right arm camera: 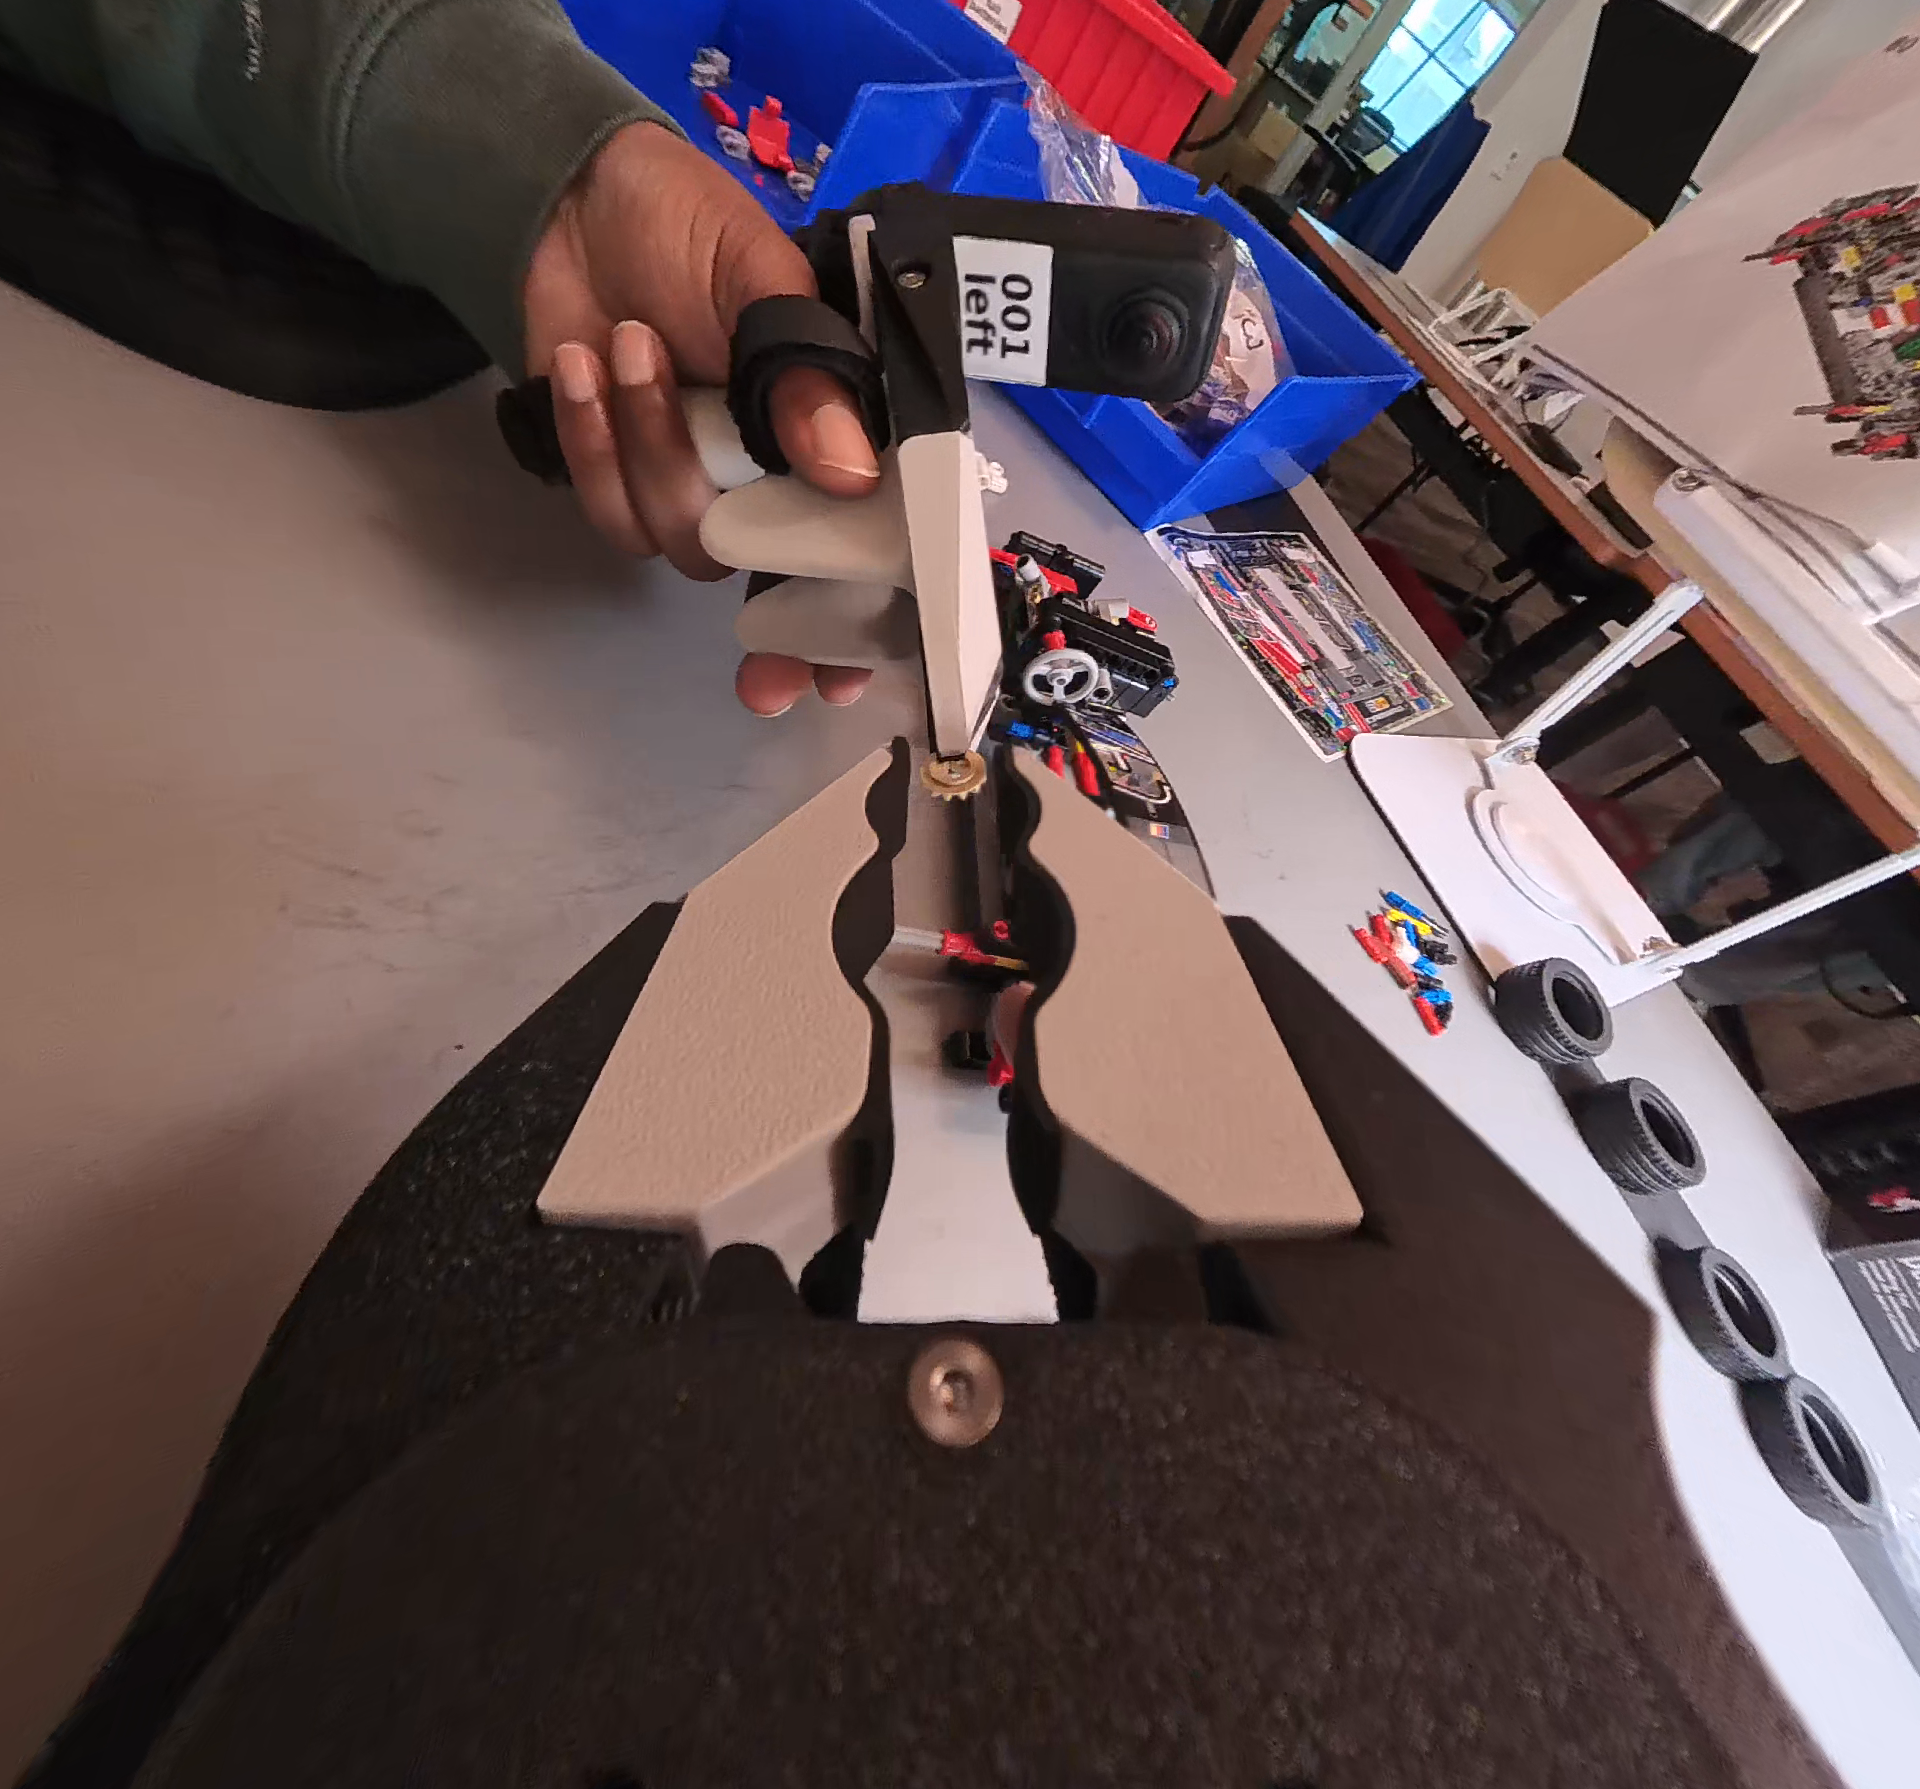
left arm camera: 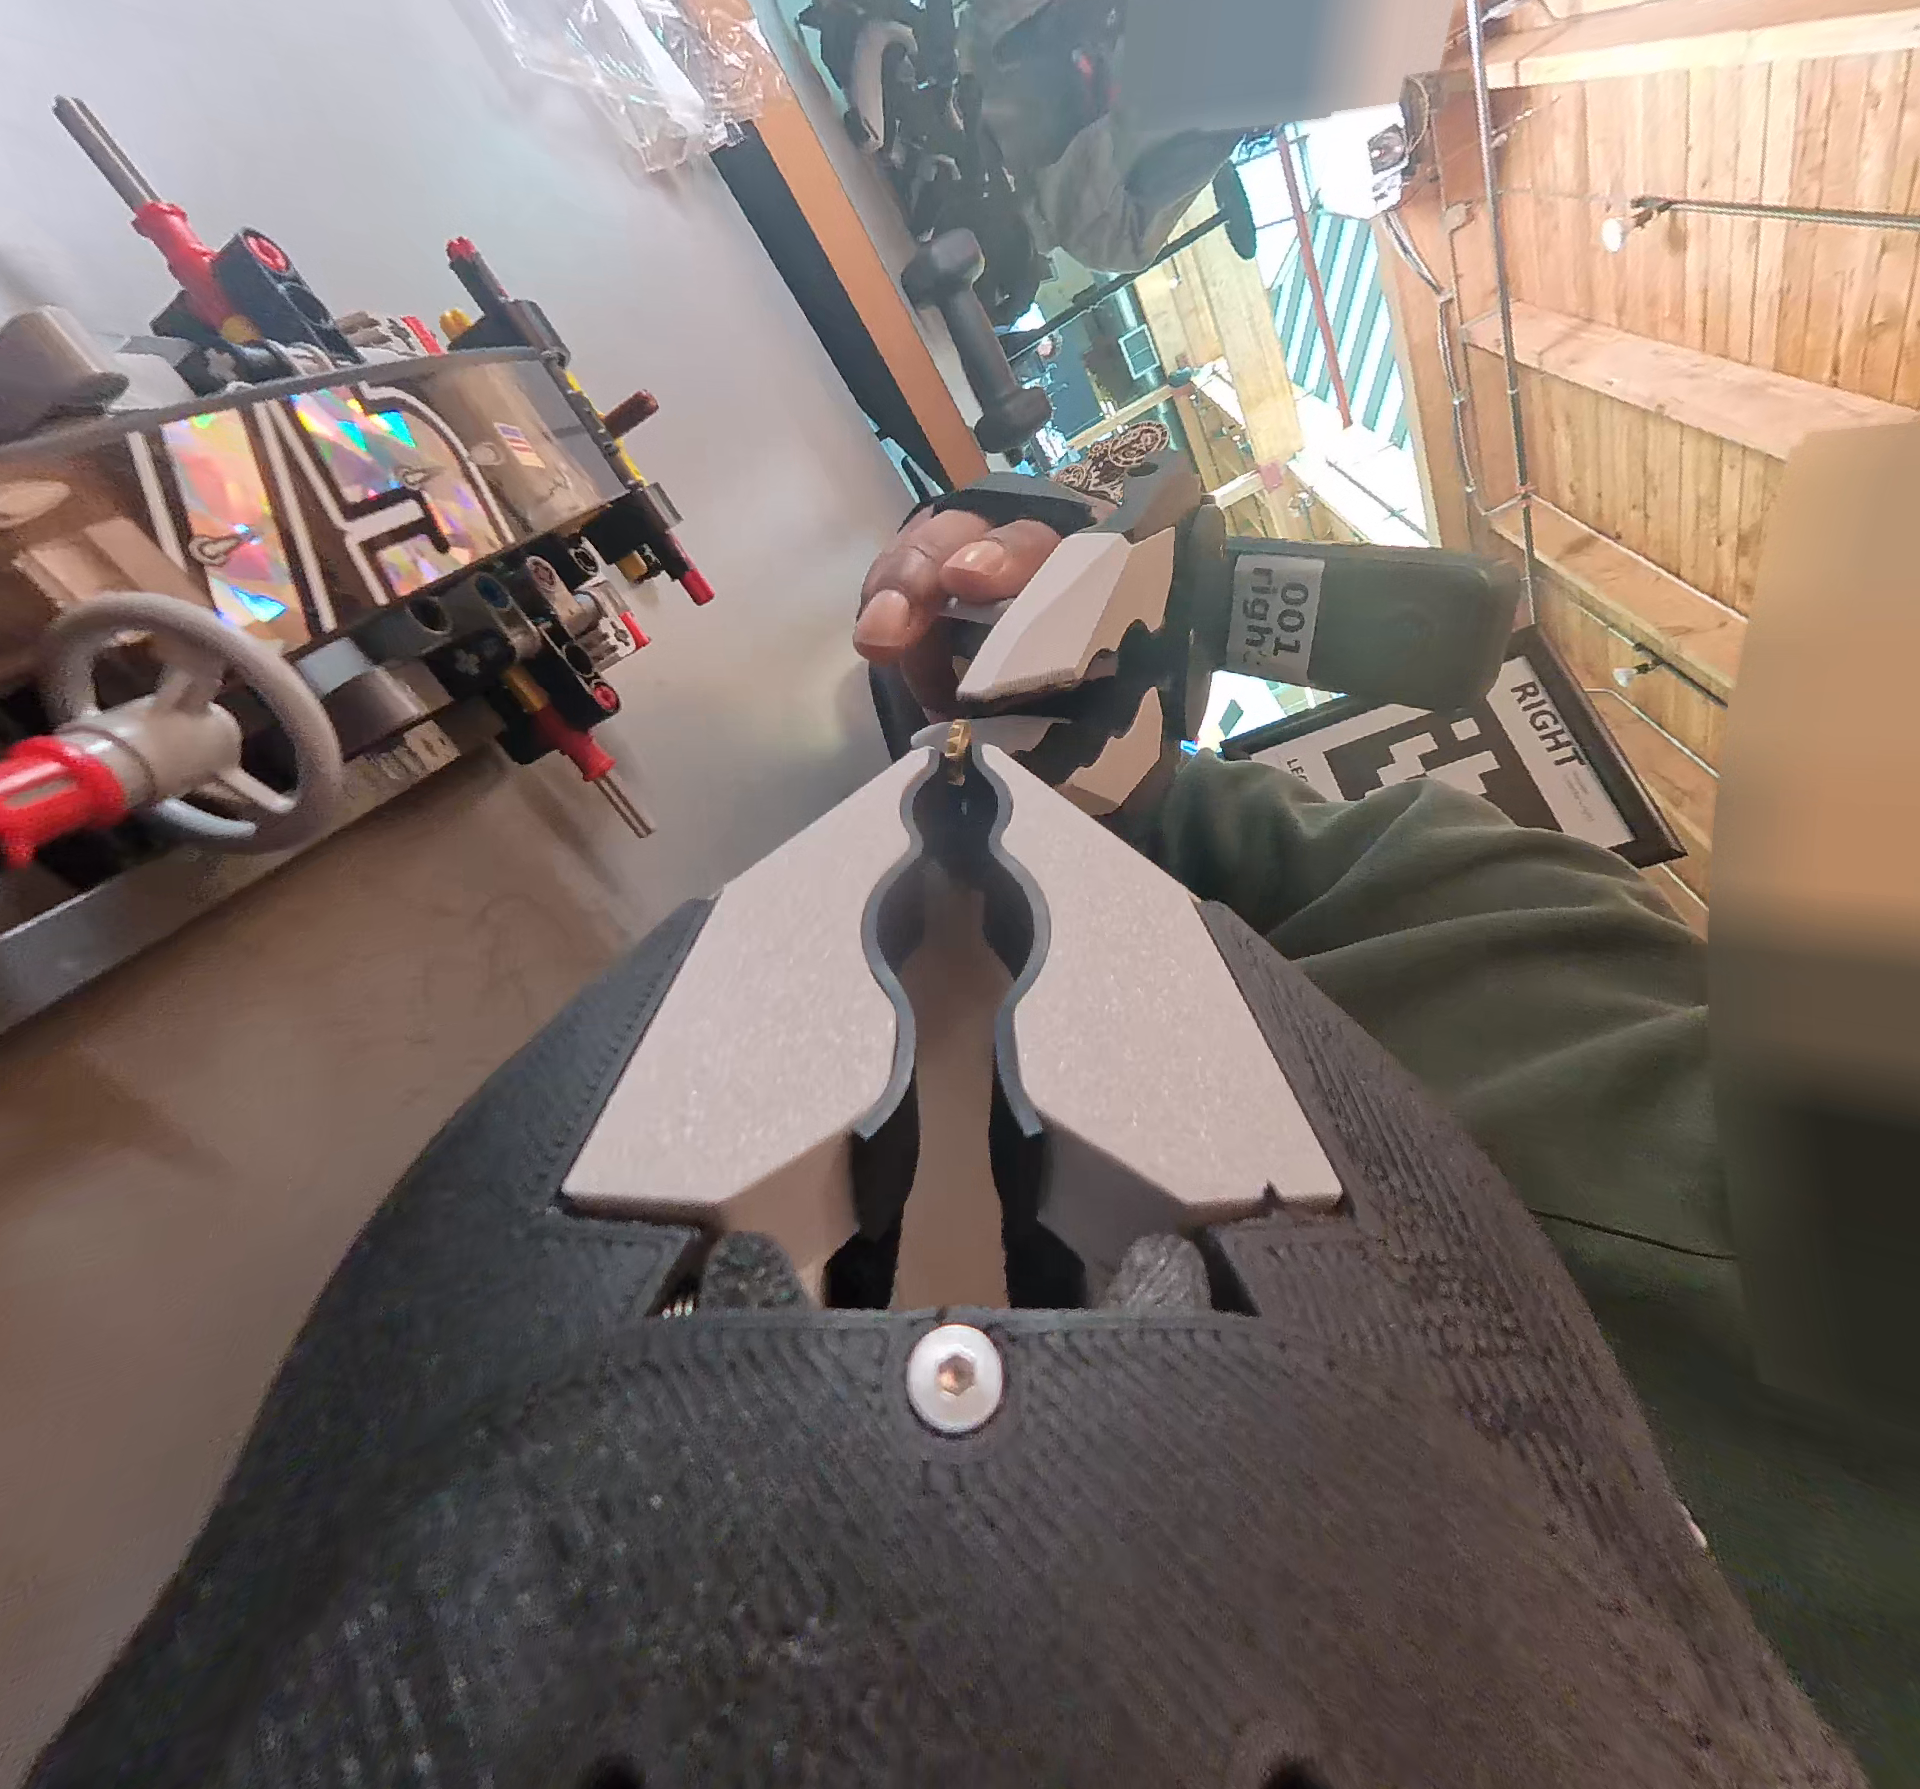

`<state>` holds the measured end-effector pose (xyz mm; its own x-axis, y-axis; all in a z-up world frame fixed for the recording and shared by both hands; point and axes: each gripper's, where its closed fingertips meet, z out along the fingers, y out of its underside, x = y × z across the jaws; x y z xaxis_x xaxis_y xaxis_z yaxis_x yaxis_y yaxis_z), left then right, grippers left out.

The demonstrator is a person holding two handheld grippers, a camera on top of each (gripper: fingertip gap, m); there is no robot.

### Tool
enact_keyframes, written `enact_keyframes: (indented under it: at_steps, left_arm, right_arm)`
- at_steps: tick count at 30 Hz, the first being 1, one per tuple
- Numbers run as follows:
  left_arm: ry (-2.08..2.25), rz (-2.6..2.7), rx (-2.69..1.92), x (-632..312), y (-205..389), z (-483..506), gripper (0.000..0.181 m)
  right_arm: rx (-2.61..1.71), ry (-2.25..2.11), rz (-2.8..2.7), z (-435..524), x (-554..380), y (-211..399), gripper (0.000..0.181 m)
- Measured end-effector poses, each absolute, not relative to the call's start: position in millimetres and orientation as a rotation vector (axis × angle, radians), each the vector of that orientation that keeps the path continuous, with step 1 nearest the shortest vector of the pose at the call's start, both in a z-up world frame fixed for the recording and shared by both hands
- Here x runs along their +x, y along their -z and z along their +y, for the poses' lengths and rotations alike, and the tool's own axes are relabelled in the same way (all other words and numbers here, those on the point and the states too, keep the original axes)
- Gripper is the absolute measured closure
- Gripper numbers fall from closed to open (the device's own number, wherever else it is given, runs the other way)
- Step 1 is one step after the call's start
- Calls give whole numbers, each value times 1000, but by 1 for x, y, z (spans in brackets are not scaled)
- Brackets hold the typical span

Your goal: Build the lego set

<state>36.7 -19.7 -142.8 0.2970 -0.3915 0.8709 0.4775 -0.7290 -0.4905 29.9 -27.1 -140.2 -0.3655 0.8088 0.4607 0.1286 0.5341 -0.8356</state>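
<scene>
A small tan gear [right arm camera: 951,777] with a toothed rim sits pinched at the tips of the left gripper [left arm camera: 958,752]. The right gripper [right arm camera: 956,768] meets it there with tips slightly parted; its contact is unclear. A black axle [right arm camera: 971,856] behind is partly hidden.

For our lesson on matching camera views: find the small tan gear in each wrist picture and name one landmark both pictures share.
Left wrist view: the tan gear sits just above centre, at the tip of the left gripper, whose jaws are shut on it.
Right wrist view: the gear sits at centre, between the right gripper's open jaw tips.
Shared landmark: the partly built lego car with grey steering wheel.
</scene>
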Motion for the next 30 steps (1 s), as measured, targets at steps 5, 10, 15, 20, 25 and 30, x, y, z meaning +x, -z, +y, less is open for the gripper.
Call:
enact_keyframes:
  at_steps: [5, 10, 15, 20, 25, 30]
  left_arm:
    - [1525, -56, -1863, 41, 146, -22, 181]
    - [1528, -51, -1870, 42, 147, -22, 181]
    - [1530, -54, -1872, 42, 147, -22, 181]
    - [1534, -63, -1869, 41, 147, -22, 181]
    - [1535, -54, -1874, 42, 148, -23, 181]
    - [1536, -53, -1876, 43, 148, -23, 181]
  right_arm:
    - [-773, -912, -1850, -29, 33, 143, 174]
    - [-775, -949, -1868, -32, 35, 145, 170]
    - [-779, -959, -1873, -31, 35, 145, 170]
    - [-774, -936, -1868, -30, 35, 145, 170]
    - [-762, -941, -1879, -31, 36, 146, 168]
    - [-760, -937, -1880, -29, 36, 146, 169]
